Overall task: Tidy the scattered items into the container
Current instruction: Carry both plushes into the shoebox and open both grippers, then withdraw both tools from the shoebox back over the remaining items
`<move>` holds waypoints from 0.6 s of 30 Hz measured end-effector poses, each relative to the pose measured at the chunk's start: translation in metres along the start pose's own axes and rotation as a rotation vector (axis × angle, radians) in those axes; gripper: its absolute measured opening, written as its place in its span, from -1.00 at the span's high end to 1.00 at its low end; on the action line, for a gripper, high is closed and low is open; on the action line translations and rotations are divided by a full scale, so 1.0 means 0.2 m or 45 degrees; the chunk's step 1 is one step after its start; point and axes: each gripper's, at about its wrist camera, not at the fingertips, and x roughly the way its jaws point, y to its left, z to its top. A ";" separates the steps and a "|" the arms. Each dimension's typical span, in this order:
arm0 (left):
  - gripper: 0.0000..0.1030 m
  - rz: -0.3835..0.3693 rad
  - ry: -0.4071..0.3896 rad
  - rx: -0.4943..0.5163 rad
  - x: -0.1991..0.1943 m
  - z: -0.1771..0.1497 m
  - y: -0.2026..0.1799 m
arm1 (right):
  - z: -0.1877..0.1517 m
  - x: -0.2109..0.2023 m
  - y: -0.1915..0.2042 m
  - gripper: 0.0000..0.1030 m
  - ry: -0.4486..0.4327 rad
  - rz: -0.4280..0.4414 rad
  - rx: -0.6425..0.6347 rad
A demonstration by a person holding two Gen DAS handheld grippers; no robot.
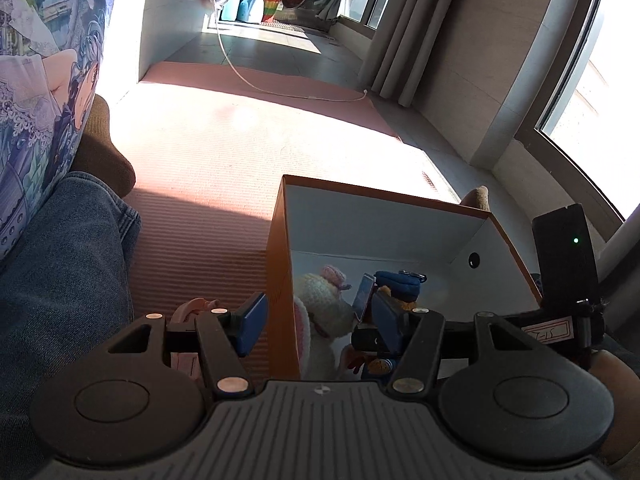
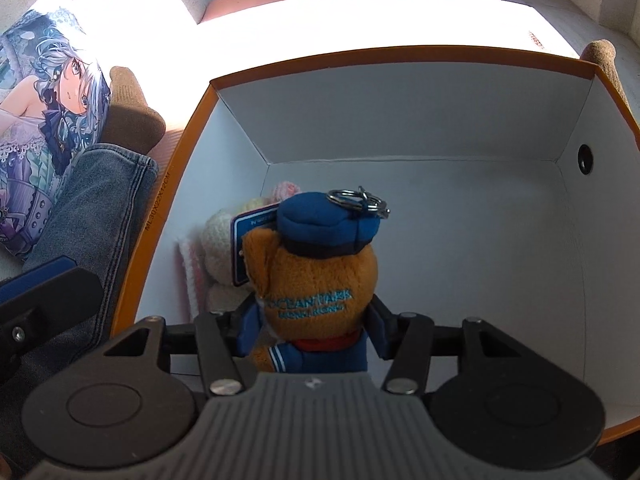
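Note:
An orange box [image 2: 182,160] with a white inside stands on the pink mat. A cream crochet plush [image 1: 320,304] with a pink hat lies in its near left corner. My right gripper [image 2: 314,332] is shut on a brown bear plush [image 2: 316,280] in a blue cap and sailor suit, a key ring on top, and holds it upright inside the box next to the crochet plush. My left gripper [image 1: 320,320] is open and holds nothing; its fingers straddle the box's left wall [image 1: 280,280]. A small pink item [image 1: 188,312] lies on the mat under its left finger.
A person's denim-clad leg [image 1: 60,280] and brown sock [image 1: 104,160] lie left of the box, beside a printed cushion [image 1: 40,80]. A second brown sock [image 2: 600,56] shows behind the box. The pink mat [image 1: 240,140] stretches ahead, with a white cable [image 1: 256,80] across it.

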 end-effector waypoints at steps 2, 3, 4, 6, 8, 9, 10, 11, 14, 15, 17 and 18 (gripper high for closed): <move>-0.31 0.002 -0.004 -0.007 -0.01 -0.01 0.01 | 0.00 -0.01 0.00 -0.15 0.004 -0.003 -0.005; -0.31 0.003 -0.008 -0.009 -0.02 -0.02 0.01 | 0.00 -0.02 0.00 -0.16 0.004 -0.006 -0.006; -0.31 0.004 -0.011 -0.010 -0.03 -0.02 0.01 | -0.01 -0.04 0.00 -0.17 0.000 -0.010 -0.009; -0.31 0.007 -0.015 -0.008 -0.04 -0.04 0.01 | -0.01 -0.06 0.02 -0.19 -0.009 -0.019 -0.019; -0.31 0.007 -0.028 -0.014 -0.06 -0.06 0.02 | -0.02 -0.08 0.03 -0.21 -0.022 -0.028 -0.034; -0.31 0.007 -0.033 -0.018 -0.07 -0.06 0.03 | -0.02 -0.09 0.04 -0.23 -0.034 -0.033 -0.045; -0.31 0.005 -0.038 -0.024 -0.09 -0.07 0.04 | -0.03 -0.11 0.05 -0.31 -0.053 -0.037 -0.060; -0.31 0.002 -0.042 -0.031 -0.10 -0.08 0.05 | -0.04 -0.13 0.06 -0.35 -0.072 -0.039 -0.076; -0.31 -0.007 -0.049 -0.045 -0.14 -0.10 0.06 | -0.07 -0.18 0.10 -0.40 -0.132 -0.063 -0.141; -0.31 -0.009 -0.053 -0.046 -0.15 -0.11 0.06 | -0.07 -0.20 0.12 -0.40 -0.153 -0.073 -0.164; -0.31 -0.006 -0.053 -0.044 -0.17 -0.12 0.07 | -0.09 -0.23 0.15 -0.41 -0.194 -0.080 -0.203; -0.31 -0.003 -0.049 -0.045 -0.17 -0.13 0.07 | -0.10 -0.25 0.16 -0.41 -0.207 -0.080 -0.212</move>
